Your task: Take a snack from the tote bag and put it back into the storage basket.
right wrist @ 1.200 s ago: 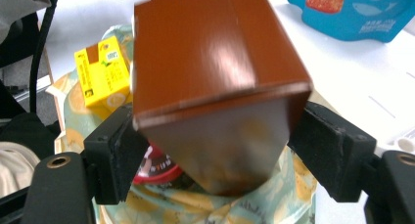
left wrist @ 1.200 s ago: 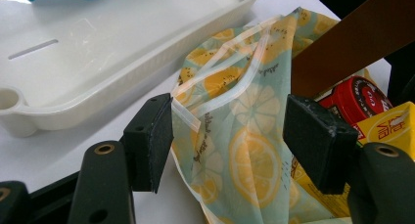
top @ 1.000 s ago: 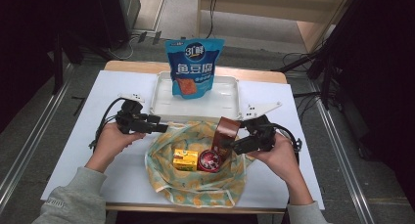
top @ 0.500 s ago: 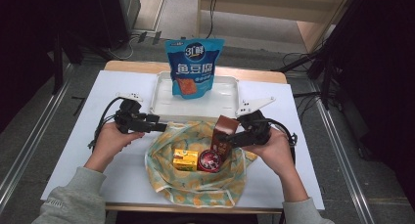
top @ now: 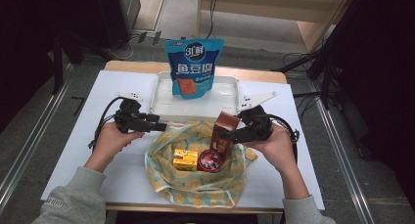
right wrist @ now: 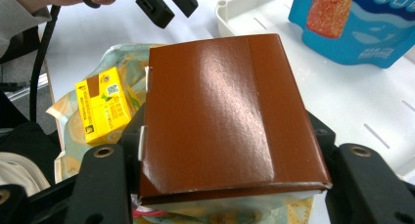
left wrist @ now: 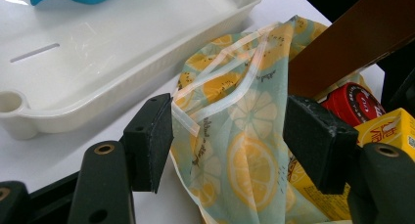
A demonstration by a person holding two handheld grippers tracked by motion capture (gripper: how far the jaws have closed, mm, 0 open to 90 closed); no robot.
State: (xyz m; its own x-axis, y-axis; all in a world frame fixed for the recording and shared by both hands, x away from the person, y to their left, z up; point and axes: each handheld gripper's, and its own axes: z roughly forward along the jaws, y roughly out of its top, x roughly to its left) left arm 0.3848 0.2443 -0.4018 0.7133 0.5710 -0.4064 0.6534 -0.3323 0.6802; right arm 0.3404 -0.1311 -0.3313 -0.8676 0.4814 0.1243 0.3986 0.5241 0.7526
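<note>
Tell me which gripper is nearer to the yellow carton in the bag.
Right. The right gripper, shut on the brown box, sits just up and right of the yellow carton; the left gripper waits open at the lemon-print bag's far-left rim.

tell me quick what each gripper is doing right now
Left gripper: open, jaws either side of the lemon-print fabric bag's rim, not pressing.
Right gripper: just closed on the brown cardboard carton, holding it.

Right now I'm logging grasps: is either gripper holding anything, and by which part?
The right gripper holds the brown carton, its fingers clamping the two side edges. The left gripper holds nothing; its fingers straddle the lemon-print bag without pressing.
</note>
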